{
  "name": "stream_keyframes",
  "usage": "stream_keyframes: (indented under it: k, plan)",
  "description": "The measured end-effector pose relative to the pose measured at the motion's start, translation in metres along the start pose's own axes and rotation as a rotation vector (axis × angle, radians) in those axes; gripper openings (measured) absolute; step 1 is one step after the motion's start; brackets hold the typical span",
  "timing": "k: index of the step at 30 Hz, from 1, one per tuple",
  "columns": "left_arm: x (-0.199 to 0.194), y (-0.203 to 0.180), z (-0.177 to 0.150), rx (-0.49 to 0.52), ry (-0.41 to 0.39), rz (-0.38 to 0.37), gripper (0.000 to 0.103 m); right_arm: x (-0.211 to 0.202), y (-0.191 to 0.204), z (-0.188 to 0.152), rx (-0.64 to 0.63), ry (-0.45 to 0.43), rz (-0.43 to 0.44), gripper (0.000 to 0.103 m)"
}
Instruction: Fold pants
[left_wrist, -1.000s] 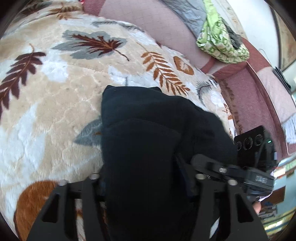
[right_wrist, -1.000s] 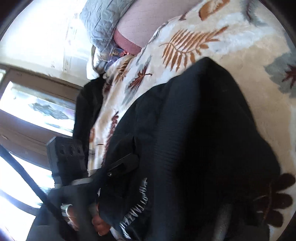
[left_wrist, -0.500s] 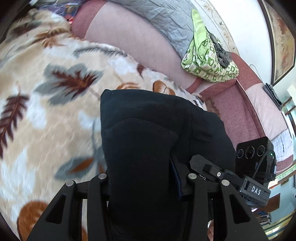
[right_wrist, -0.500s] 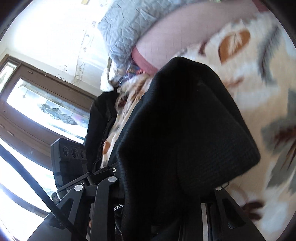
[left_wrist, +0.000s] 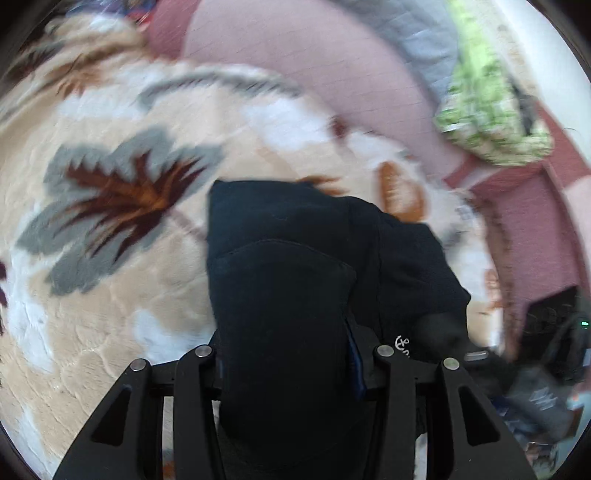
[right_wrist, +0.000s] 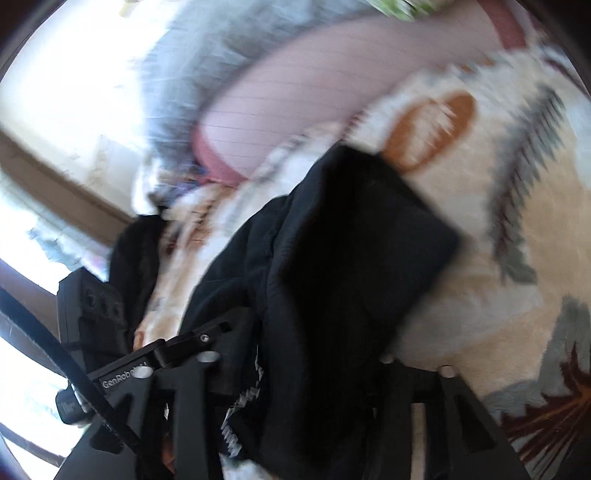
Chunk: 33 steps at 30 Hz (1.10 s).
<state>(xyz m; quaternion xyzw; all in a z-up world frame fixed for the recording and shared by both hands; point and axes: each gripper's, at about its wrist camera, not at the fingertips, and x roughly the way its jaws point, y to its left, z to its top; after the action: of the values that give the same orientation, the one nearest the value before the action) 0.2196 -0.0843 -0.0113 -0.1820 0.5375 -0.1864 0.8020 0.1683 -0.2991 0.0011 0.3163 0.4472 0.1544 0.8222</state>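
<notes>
Folded black fabric pants (left_wrist: 295, 295) bunched over the plush leaf-print beige blanket (left_wrist: 110, 295), left gripper (left_wrist: 291, 354) pinching them, jaws opening, right gripper (right_wrist: 295, 358) likewise, jaws opening, cloth between.

Bright daylight, blown-out glare from the wood-framed window (right_wrist: 44, 229), heavy motion blur on the leaf-patterned plush blanket (left_wrist: 110, 206), fisheye-bent dark edges

Both sets of jaws are opening: the left gripper (left_wrist: 291, 373) and the right gripper (right_wrist: 295, 373) each straddle dark cloth, pointing toward twelve o'clock.
</notes>
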Motion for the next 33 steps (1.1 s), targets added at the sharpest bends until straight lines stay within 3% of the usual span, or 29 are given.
stream_keyframes:
  k: [3,5,10,15,18,21,25,28,31,33]
  plan:
    - [-0.007,0.013,0.001,-0.05,-0.008,-0.048,0.049,-0.014,-0.027,0.005,0.144,-0.017,0.065,0.059]
    - [-0.017,0.014,0.0,-0.038,-0.016,-0.026,0.049,-0.04,-0.047,0.007,0.237,-0.095,0.119,0.067]
    - [-0.053,0.0,-0.005,-0.009,-0.068,-0.005,0.049,-0.084,-0.062,0.005,0.298,-0.192,0.15,0.068]
    - [-0.065,-0.031,-0.026,0.103,-0.126,0.059,0.049,-0.069,-0.056,-0.007,0.346,-0.111,0.231,0.062]
    - [-0.078,-0.016,-0.031,0.026,-0.169,0.076,0.049,-0.05,-0.061,-0.017,0.403,-0.059,0.216,0.062]
    - [-0.094,0.003,-0.03,-0.046,-0.189,0.087,0.049,-0.037,-0.075,-0.022,0.469,-0.066,0.218,0.064]
    - [-0.096,-0.015,-0.031,0.081,-0.184,0.132,0.049,-0.026,-0.09,-0.022,0.529,-0.082,0.255,0.066]
    - [-0.086,-0.039,-0.038,0.161,-0.165,0.119,0.054,-0.022,-0.091,-0.023,0.564,-0.084,0.374,0.066]
    - [-0.07,-0.062,-0.047,0.237,-0.143,0.111,0.062,-0.022,-0.068,-0.017,0.481,-0.042,0.478,0.066]
    - [-0.058,-0.073,-0.051,0.264,-0.118,0.099,0.062,-0.019,-0.061,-0.016,0.459,-0.003,0.576,0.067]
